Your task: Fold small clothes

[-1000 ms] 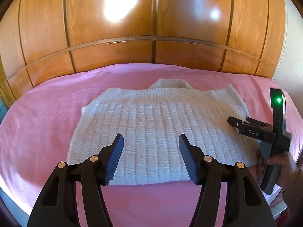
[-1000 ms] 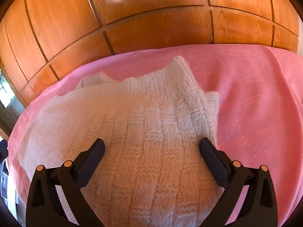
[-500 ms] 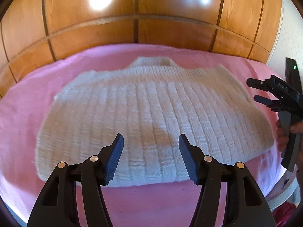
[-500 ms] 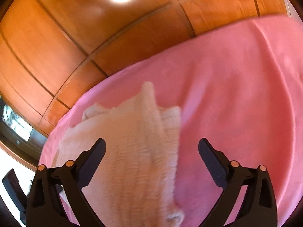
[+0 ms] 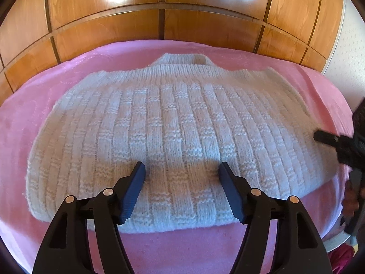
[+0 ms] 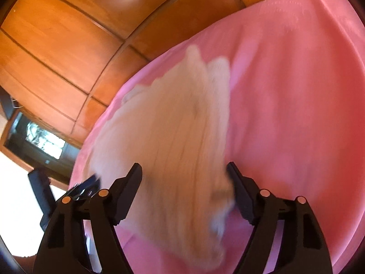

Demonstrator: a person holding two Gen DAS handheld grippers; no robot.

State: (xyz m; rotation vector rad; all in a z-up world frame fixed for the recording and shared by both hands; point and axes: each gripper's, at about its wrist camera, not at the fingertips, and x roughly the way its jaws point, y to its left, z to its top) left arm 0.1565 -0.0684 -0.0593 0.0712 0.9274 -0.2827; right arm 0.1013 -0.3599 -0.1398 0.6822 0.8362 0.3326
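Sweater: white ribbed knit, lying flat on the pink bedspread, collar toward the wooden panelling, hem toward the cameras. Sleeves not visible in the left view; they appear tucked under or folded in, though this cannot be confirmed. A second layer shows at the far right edge in the right view, which is motion-blurred.

Left tongs: spread wide, empty, hovering over the hem near its middle. Whether the tips touch the knit cannot be told.

Right tongs: spread wide, empty, over the sweater's right side edge, tilted steeply; the right finger sits about at the fabric's border. In the left view the same tool shows at the sweater's right margin.

Stage, as judged: garment laid out and partly narrowed; a hem grasp looks to be next, for folding toward the collar.

Risks, as judged:
- Thick, loose knit. A shallow pinch may catch only the top layer, so the fold would drag the layers apart.
- Left tongs sit mid-hem, not at a corner. Lifting from there with the right tongs at the side edge would likely skew the fold.
- Bedspread is soft. A deep pinch may grab it along with the hem.
- Right tongs are in fast motion; the edge could be snagged and rumpled.
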